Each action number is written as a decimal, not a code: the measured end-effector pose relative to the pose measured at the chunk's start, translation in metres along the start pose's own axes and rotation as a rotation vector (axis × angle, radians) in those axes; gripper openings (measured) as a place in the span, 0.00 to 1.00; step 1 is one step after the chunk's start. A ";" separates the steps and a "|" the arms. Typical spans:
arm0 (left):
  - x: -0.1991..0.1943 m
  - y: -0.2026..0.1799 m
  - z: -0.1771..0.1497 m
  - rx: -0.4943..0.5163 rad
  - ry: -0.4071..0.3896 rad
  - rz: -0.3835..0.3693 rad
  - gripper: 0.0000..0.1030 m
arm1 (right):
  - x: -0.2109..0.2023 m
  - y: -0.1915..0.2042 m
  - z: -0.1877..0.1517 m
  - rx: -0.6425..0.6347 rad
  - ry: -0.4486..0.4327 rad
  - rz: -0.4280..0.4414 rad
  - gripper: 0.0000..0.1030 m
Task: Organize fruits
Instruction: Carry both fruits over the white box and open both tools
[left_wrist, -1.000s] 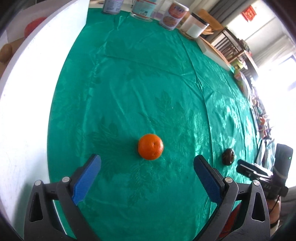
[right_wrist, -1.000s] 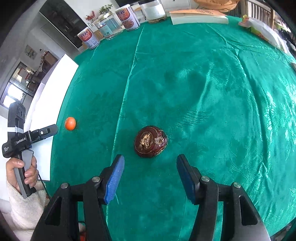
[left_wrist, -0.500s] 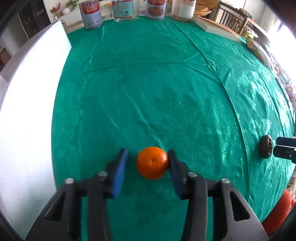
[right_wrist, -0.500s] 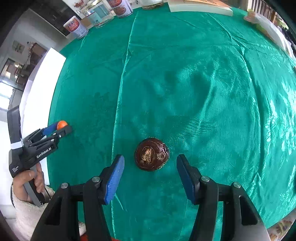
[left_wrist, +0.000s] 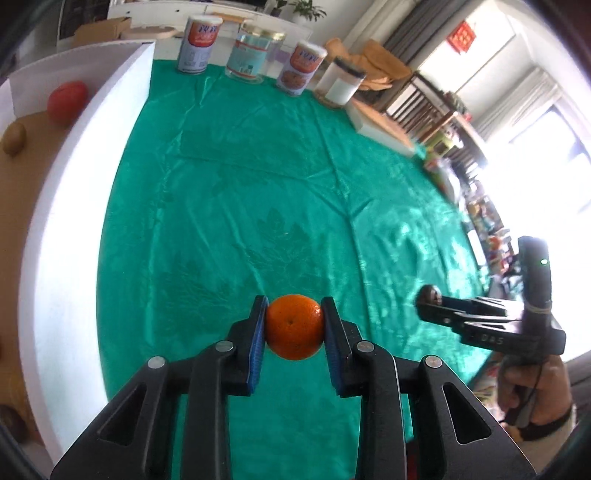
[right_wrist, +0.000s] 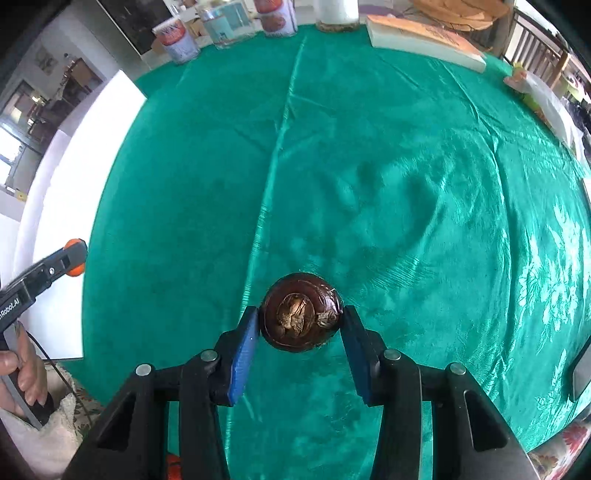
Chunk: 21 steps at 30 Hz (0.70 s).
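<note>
Two grippers each hold one fruit above the green table. The left gripper has its fingers clamped on an orange, near the table's left edge. The right gripper has its fingers clamped on a brown fruit, near the table's front edge. Only the left view shows inside the white box by the left edge: a red fruit and a brown one. The right view shows just the box's outside. Cans stand along the far edge.

Glossy satin-like green cloth with woven leaf pattern; dimpled orange peel; matt black plastic gripper frames.
</note>
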<state>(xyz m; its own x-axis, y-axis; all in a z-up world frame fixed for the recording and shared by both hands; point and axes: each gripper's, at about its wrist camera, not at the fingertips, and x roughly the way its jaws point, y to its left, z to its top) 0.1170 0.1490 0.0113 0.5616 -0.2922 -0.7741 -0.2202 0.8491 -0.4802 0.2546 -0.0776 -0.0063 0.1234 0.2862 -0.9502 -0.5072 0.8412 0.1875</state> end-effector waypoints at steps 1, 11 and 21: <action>-0.019 0.000 -0.001 -0.015 -0.019 -0.048 0.28 | -0.012 0.013 0.004 -0.020 -0.020 0.029 0.44; -0.188 0.093 0.021 -0.146 -0.291 0.054 0.28 | -0.049 0.226 0.043 -0.352 -0.134 0.266 0.44; -0.105 0.236 0.026 -0.353 -0.067 0.380 0.29 | 0.031 0.360 0.029 -0.567 -0.045 0.209 0.44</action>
<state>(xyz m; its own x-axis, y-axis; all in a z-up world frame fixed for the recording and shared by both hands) 0.0267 0.3911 -0.0101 0.4372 0.0460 -0.8982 -0.6672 0.6863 -0.2896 0.1008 0.2475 0.0388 0.0018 0.4487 -0.8937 -0.8985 0.3930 0.1955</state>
